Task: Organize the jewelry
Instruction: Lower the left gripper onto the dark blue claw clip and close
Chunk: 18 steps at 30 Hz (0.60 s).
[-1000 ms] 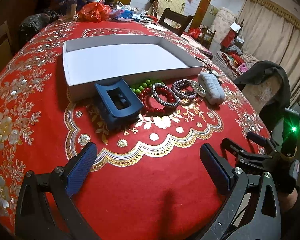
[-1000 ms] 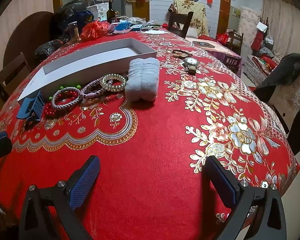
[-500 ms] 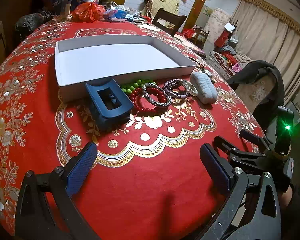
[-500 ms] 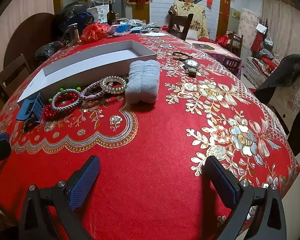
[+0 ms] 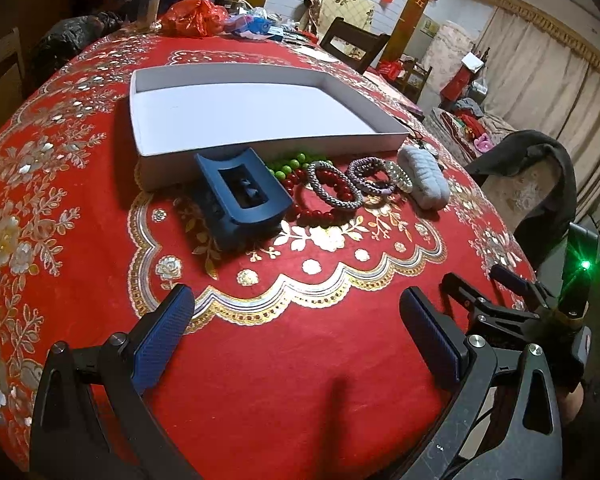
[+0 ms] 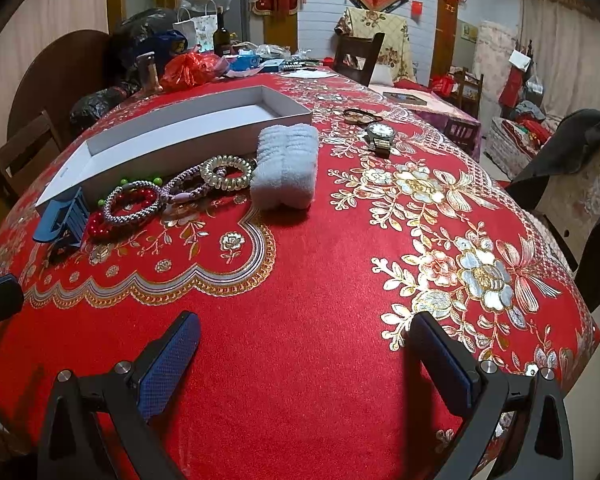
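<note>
An empty white tray (image 5: 256,114) (image 6: 172,142) lies on the red tablecloth. Along its near side lie a blue hair claw (image 5: 244,196) (image 6: 62,220), green beads (image 5: 288,166), a red bead bracelet (image 5: 320,210), a silver braided bracelet (image 5: 334,186) (image 6: 132,204), a purple bracelet (image 5: 370,178), a clear coil hair tie (image 6: 228,172) and a pale fluffy scrunchie (image 5: 424,180) (image 6: 286,166). A wristwatch (image 6: 380,138) lies farther right. My left gripper (image 5: 296,332) is open and empty, short of the claw. My right gripper (image 6: 304,356) is open and empty, well short of the scrunchie.
A dark hair band (image 6: 358,114) lies beyond the watch. Bags, bottles and clutter (image 6: 188,68) crowd the table's far end. A dark chair (image 6: 358,58) stands behind. A jacket-draped chair (image 5: 540,188) is at the right edge. The right gripper shows in the left wrist view (image 5: 504,292).
The left gripper has shifted so the tray and jewelry sit more to the right and slightly lower in its view. The right gripper has edged slightly forward. Both stay open.
</note>
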Motion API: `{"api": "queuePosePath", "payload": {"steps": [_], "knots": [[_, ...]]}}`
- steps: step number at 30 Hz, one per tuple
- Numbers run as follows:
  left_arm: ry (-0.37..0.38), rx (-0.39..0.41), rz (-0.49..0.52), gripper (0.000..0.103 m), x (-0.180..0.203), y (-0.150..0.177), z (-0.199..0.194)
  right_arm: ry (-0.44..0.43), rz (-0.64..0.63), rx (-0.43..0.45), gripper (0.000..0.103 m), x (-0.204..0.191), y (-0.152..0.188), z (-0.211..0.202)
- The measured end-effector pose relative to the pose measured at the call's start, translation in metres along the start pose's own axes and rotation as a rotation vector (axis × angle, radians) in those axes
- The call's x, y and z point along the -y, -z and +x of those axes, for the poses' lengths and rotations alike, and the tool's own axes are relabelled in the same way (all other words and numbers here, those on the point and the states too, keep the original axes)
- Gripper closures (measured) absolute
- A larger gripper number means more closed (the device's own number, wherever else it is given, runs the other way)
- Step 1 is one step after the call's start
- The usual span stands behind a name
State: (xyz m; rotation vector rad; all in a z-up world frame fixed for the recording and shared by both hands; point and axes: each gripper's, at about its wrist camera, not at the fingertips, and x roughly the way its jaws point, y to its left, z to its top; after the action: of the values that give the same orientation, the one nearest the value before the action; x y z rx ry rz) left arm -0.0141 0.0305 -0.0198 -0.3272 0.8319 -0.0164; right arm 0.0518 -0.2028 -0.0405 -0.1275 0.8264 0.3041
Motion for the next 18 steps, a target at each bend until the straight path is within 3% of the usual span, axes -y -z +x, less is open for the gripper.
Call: {"api": "queuePosePath", "payload": {"steps": [6, 18], "knots": [[-0.016, -0.010, -0.026, 0.000, -0.011, 0.003, 0.001, -0.008, -0.007, 0.007, 0.000, 0.000, 0.000, 0.001], [0.048, 0.031, -0.105, 0.001, -0.030, -0.014, 0.004, -0.026, -0.026, 0.037, 0.000, 0.003, 0.000, 0.003]]}}
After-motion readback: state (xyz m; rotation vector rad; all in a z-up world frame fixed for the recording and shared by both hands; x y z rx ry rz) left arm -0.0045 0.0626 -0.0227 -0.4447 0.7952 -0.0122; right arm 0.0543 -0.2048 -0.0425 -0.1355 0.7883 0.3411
